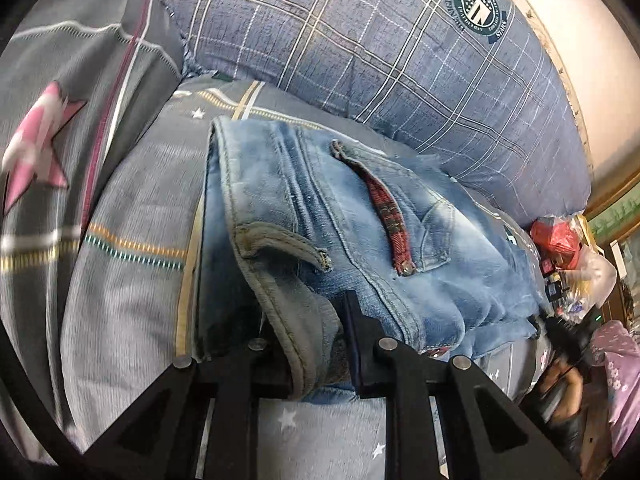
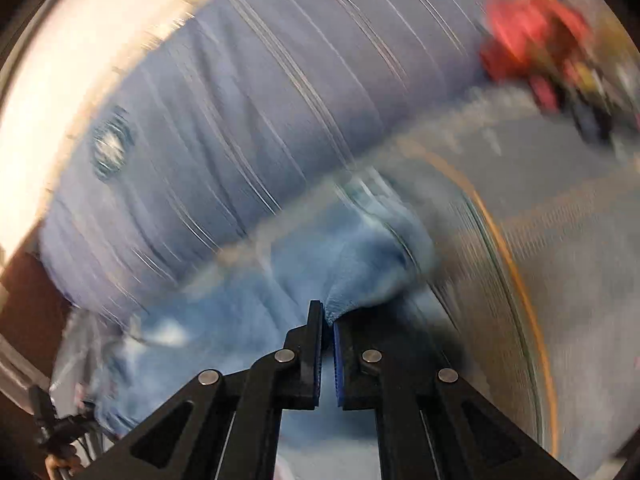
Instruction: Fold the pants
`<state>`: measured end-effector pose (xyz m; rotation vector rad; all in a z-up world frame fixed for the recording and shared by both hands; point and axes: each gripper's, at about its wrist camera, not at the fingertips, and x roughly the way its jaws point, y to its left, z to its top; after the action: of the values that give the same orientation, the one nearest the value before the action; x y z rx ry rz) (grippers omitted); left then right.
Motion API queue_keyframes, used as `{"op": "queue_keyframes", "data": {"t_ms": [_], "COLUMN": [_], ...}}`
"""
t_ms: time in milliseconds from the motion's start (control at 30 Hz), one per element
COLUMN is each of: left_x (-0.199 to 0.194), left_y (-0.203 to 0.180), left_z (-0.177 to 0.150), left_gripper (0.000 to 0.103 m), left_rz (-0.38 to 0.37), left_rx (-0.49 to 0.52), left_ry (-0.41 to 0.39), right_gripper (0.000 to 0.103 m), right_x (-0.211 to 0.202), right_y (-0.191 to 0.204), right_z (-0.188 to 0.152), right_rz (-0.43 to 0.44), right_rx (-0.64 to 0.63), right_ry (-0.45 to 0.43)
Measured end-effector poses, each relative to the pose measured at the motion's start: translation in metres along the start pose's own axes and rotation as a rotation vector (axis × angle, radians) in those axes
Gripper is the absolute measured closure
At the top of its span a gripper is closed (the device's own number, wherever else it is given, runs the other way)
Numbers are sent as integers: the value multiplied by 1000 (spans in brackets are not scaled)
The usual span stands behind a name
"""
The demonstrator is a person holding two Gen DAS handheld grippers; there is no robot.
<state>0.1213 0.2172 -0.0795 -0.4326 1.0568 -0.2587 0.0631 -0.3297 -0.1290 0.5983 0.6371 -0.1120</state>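
**On the bed, both tongs clamped on denim**

Right in front of the left tongs (image 1: 320, 344), the pale blue jeans (image 1: 360, 232) lie bunched on the grey striped bed cover (image 1: 132, 240), and the fingers are pinched tight on a thick roll of waistband at the garment's near edge. A belt loop sits just ahead and left of that grip, and a red-lined pocket flap runs away ahead of it to the right. Beyond the jeans, further from the tongs, a blue checked pillow (image 1: 380, 52) with a round crest fills the far side. Off to the right of the tongs, a red bag (image 1: 556, 236) sits among clutter.

Over to the right tongs (image 2: 328, 320): the view is smeared with blur, but the blue pads are drawn nearly together on a fold of the jeans (image 2: 352, 276) at their tips. The denim spreads ahead and to the left of these tongs, the bed cover (image 2: 560, 240) lies to their right, the pillow (image 2: 240, 100) beyond.
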Motion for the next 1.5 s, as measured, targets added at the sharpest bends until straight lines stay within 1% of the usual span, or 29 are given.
{"op": "queue_keyframes", "data": {"t_ms": [67, 167, 233, 300, 367, 433, 467, 500, 567, 633, 667, 700, 733, 767, 800, 833, 867, 967, 1033, 1133, 1167, 1200, 1233, 1300, 1367, 1400, 1433, 1467, 1500], "left_x": [-5, -24, -37, -43, -39, -30, -23, -19, -21, -35, -49, -58, -68, -79, -90, -94, -96, -78, -52, -7, 9, 29, 49, 71, 87, 89, 91, 93, 96], "left_y": [-4, -20, -30, -38, -37, -28, -23, -19, -18, -25, -33, -39, -45, -52, -59, -65, -77, -113, -143, -184, -192, -200, -207, -214, -218, -216, -216, -215, -213], "left_z": [0, 9, 18, 19, 15, 6, 1, -4, -11, -13, -14, -14, -14, -14, -14, -13, -14, -17, -21, -27, -29, -28, -29, -36, -47, -50, -56, -61, -67], "left_gripper": [82, 82, 82, 82, 81, 79, 76, 74, 73, 66, 62, 61, 61, 60, 59, 59, 59, 59, 59, 59, 59, 59, 59, 59, 59, 59, 59, 59, 59], "left_rz": [3, 0, -8, 1, 23, 47, 60, 75, 86, 110, 173, 208, 239, 259, 269, 258, 218, 135, 88, 30, 19, 10, 5, 18, 22, 17, 7, 1, 2], "left_rx": [9, 41, 60, 88, 102, 92, 85, 86, 103, 139, 185, 217, 252, 280, 293, 298, 308, 365, 416, 487, 498, 502, 508, 518, 531, 538, 548, 558, 563], "left_ry": [-13, -60, -87, -87, -54, -1, 30, 52, 63, 35, -3, -30, -62, -98, -135, -151, -160, -131, -88, -16, 13, 47, 90, 136, 172, 179, 184, 189, 201], "right_gripper": [98, 98, 98, 98, 98, 98, 98, 96, 94, 89, 84, 73, 65, 46, 40, 40, 40, 41, 41, 44, 46, 53, 57, 75, 85, 88, 88, 89, 90], "right_x": [5, -6, -21, -34, -44, -40, -35, -24, -6, -7, -12, -20, -26, -33, -39, -47, -51, -55, -50, -37, -32, -26, -23, -19, -14, -15, -23, -32, -43], "right_y": [-14, -6, 8, 19, 19, 5, -3, -13, -30, -40, -42, -43, -44, -46, -46, -49, -51, -64, -70, -72, -74, -76, -80, -83, -86, -86, -81, -72, -57], "right_z": [-10, -1, 10, 18, 18, 9, 3, -6, -16, -22, -22, -21, -20, -19, -19, -20, -20, -26, -32, -41, -43, -44, -45, -40, -29, -24, -18, -12, -8], "right_rz": [10, 22, 55, 75, 62, 55, 45, 25, 12, 25, 25, 21, 17, 14, 10, -1, -6, 33, 71, 86, 93, 101, 106, 96, 104, 112, 116, 102, 63], "right_rx": [45, 16, -24, -53, -62, -24, -9, 16, 65, 102, 104, 99, 97, 100, 106, 117, 131, 217, 272, 341, 374, 396, 415, 418, 429, 421, 378, 309, 197], "right_ry": [20, -23, -67, -94, -95, -60, -26, 23, 96, 90, 74, 53, 38, 20, 6, -9, -14, 4, 17, 36, 46, 47, 27, -5, -13, -19, -45, -75, -116]}}
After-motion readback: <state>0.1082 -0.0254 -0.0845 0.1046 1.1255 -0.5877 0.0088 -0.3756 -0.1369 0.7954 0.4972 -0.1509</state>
